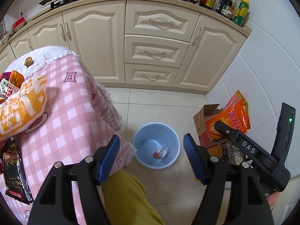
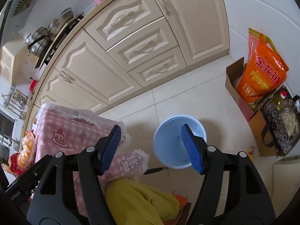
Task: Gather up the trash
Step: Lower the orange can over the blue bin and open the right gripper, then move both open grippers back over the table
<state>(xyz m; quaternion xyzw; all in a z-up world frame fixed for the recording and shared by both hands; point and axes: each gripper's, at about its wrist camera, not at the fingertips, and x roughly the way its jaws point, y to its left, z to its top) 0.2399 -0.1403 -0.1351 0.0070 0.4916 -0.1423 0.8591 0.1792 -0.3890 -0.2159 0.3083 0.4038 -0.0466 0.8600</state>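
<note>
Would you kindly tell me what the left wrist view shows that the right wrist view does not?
Only the left wrist view: a small reddish wrapped scrap lying in the bin, a black snack packet on the table, and sauce bottles on the counter. Only the right wrist view: steel pots on the stove. Both: the blue bin and the orange bag in the cardboard box.

A pink checked table (image 1: 75, 112) carries snack bags (image 1: 22, 106); the tiled floor (image 1: 165, 97) carries a blue bin (image 1: 175, 140) and cardboard box (image 1: 201, 120).
</note>
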